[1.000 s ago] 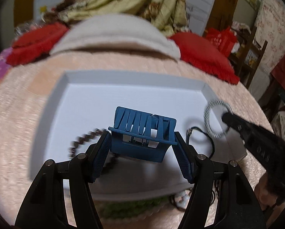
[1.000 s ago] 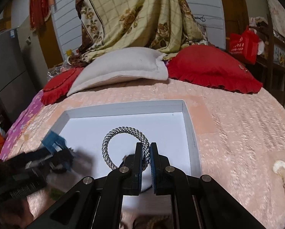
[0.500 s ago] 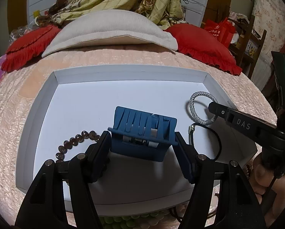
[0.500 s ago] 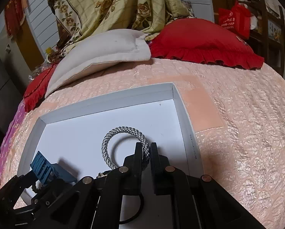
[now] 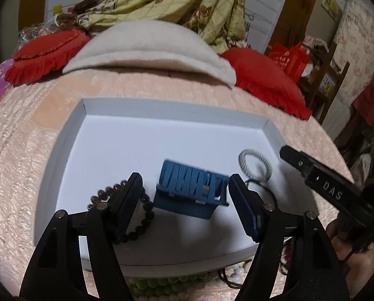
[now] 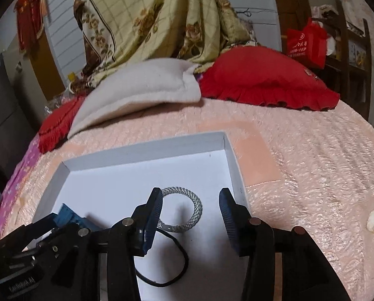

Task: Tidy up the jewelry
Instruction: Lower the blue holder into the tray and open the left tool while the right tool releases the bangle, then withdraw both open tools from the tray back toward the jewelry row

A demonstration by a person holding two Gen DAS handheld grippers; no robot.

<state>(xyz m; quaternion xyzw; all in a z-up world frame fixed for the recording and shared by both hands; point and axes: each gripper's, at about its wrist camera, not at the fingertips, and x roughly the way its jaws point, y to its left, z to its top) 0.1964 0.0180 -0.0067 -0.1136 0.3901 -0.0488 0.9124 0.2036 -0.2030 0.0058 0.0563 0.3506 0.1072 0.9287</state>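
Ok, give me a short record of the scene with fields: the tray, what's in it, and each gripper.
surface: pink quilted bedspread
container: shallow white cardboard tray
contents: blue plastic slotted holder; silver braided rope bracelet; dark brown bead bracelet; thin black cord loop
left gripper: jaws opening, clear of the holder between them
right gripper: jaws opening, silver bracelet lying released

A tray sat on the bed, with pillows behind it at the far end. In the tray, the slotted holder was near the middle, a bead bracelet to its left, and a woven ring to its right, touching a cord loop lying nearer. More beads lay on the bed by the tray's near edge.
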